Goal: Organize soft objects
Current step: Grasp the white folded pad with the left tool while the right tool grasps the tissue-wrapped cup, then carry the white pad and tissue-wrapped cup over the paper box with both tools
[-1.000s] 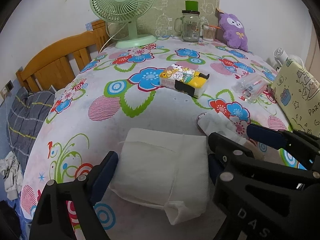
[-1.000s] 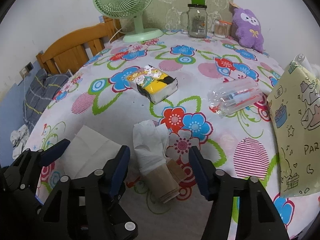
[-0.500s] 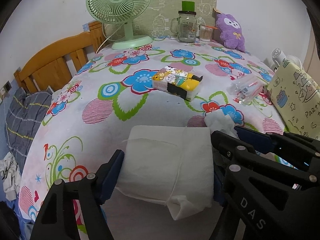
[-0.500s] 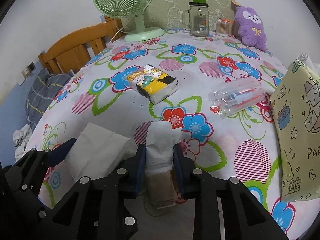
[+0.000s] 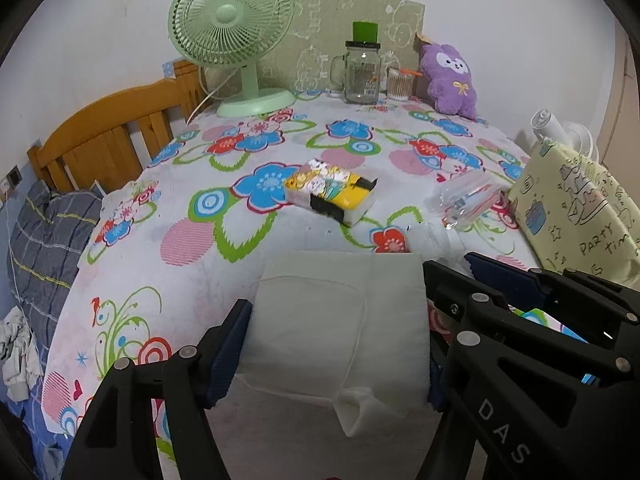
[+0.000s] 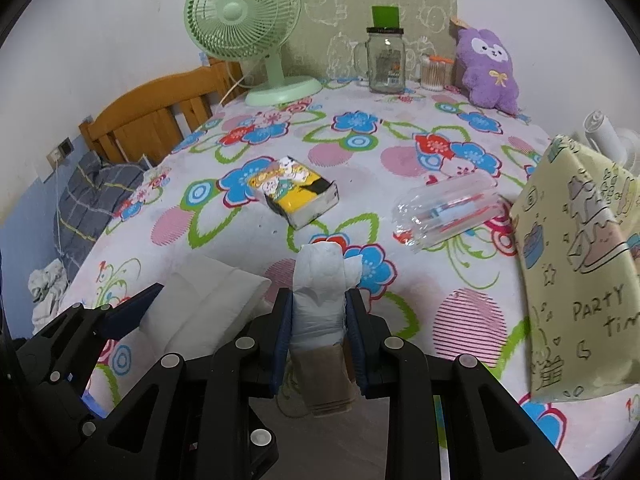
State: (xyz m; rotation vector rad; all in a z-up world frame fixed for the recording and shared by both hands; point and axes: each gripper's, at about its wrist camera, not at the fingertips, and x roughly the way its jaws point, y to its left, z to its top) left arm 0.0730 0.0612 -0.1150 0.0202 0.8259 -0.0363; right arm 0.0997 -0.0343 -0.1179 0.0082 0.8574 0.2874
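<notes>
We've got the left gripper (image 5: 336, 344) fingers closing on the folded white cloth pad (image 5: 340, 332), and the right gripper (image 6: 320, 344) clamped on the crumpled white tissue roll (image 6: 320, 304). Both sit at the near edge of the floral-sheeted bed (image 5: 200, 248). Best to lift gently and evenly so nothing squishes out.

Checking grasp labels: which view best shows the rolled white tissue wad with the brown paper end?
Right wrist view. The rolled white tissue wad with the brown paper end sits centred between the right hand-held gripper pads, both contacts visible. In the left wrist view only its white tip peeks above the right gripper's finger.
</notes>
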